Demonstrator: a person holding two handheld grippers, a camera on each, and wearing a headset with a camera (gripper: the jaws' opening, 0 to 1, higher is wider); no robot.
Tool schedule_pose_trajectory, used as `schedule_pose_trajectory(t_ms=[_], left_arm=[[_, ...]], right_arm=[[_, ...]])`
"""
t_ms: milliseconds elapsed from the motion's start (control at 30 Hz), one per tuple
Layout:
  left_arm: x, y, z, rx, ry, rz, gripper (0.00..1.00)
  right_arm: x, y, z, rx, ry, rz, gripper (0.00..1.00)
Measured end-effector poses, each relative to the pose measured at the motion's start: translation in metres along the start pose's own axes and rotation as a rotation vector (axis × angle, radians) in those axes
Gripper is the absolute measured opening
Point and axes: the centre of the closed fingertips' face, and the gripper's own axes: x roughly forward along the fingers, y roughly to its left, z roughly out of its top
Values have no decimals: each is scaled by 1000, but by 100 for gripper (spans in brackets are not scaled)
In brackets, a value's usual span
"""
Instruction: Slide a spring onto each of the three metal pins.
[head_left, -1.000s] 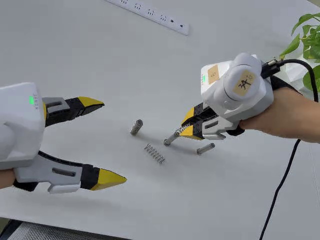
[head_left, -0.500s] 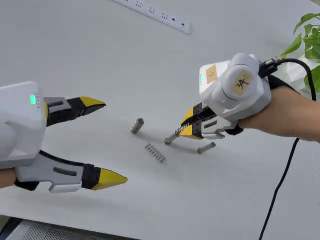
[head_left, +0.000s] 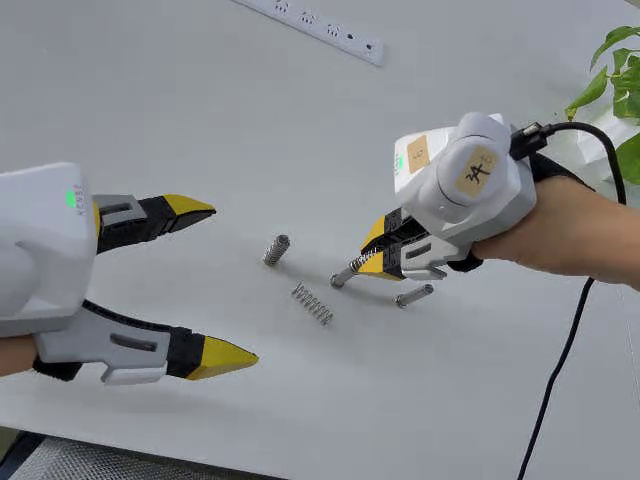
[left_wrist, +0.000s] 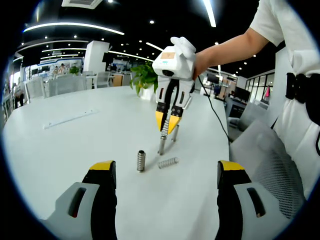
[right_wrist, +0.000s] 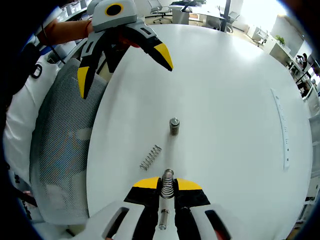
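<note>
A slanted pin (head_left: 340, 280) stands near the middle of the white desk (head_left: 150, 90). Its lower end touches the desk, and a spring (head_left: 358, 265) sits partway up its shaft. The right gripper (head_left: 368, 255) has its jaws closed on that spring, apparently to push the coil along the pin while the desk braces the tip.

Just beside it, toward the near edge, lies a loose spring (head_left: 311, 304). A bare pin (head_left: 412, 296) lies on the desk beneath the right gripper's body. Toward the left side stands a finished pin (left_wrist: 141, 160), upright with its coil already on. By that count one pin looks done, one is in progress and one waits.

The left gripper (head_left: 234, 283) hovers well apart toward the desk's left side, its jaws spread wide and holding nothing. It is probably ready to steady a pin or fetch the loose spring.

A power strip (head_left: 310, 22) lies along the far edge and a plant (head_left: 615, 70) sits by the far right corner. A black cable (head_left: 560, 380) trails from the right gripper toward the near edge.
</note>
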Motion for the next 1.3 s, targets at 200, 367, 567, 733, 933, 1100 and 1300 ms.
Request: schedule_pose_trajectory(t_ms=[200, 367, 567, 733, 933, 1100, 1300], left_arm=[[1, -1, 0, -6, -3, -6, 82], [2, -1, 0, -6, -2, -8, 82], [3, -2, 0, -9, -3, -12, 81], [3, -2, -1, -13, -4, -13, 80], [4, -2, -2, -18, -3, -13, 80], [4, -2, -3, -23, -5, -12, 80], [5, -3, -4, -26, -3, -11, 80]], right_arm=[[4, -2, -2, -9, 4, 0, 7], [7, -1, -3, -11, 5, 5, 7], [10, -1, -4, -11, 3, 8, 7], [14, -1, -4, -21, 6, 9, 7], [18, -1, -4, -20, 4, 8, 7], [23, 0, -6, -22, 4, 7, 7], [29, -1, -7, -24, -2, 0, 8]])
